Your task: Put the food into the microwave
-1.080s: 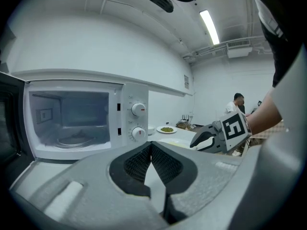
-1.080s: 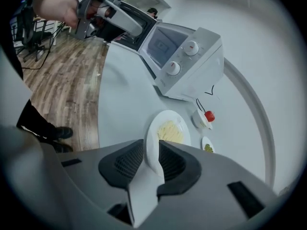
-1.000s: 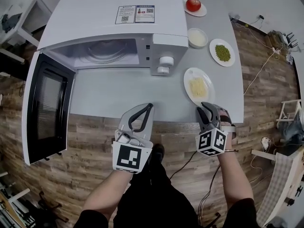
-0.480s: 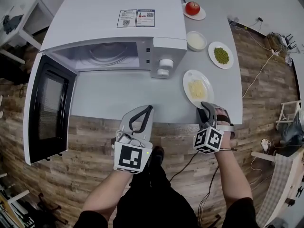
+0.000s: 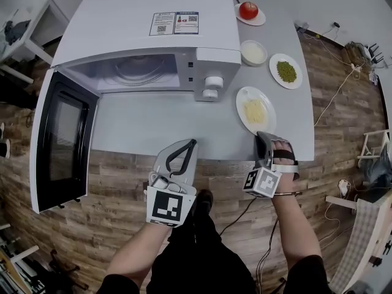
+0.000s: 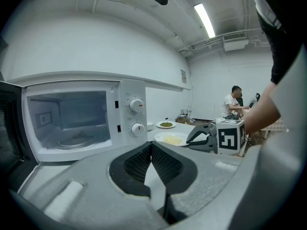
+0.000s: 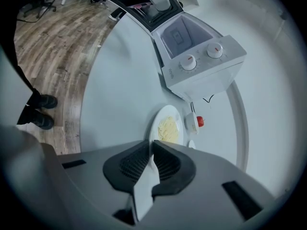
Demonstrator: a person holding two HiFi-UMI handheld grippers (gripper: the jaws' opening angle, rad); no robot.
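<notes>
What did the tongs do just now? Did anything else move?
The right tongs rolled sideways in the hand and shifted slightly left, with their tips still by the near rim of the noodle plate. They are shut and took hold of nothing. The left tongs, also shut, barely moved. The microwave door stays open, and the other dishes kept their places.

Field notes, our own kit.

Left gripper (image 5: pixel 192 143): pale grey moulded shell, black curved fingers, black ribbed pads (image 6: pixel 139 163) on the inner faces. At its rear sits a white cube (image 5: pixel 166 206) bearing a bold black square marker.

Right gripper (image 5: pixel 259 135): same grey shell. The marker cube (image 5: pixel 262 182) behind it looks smaller. Black straps (image 5: pixel 283 156) cross our hand just behind the shell. A thin dark cable (image 5: pixel 240 211) hangs below that cube.

We wear dark short sleeves (image 5: pixel 311 273) and dark trousers (image 5: pixel 196 250).
</notes>
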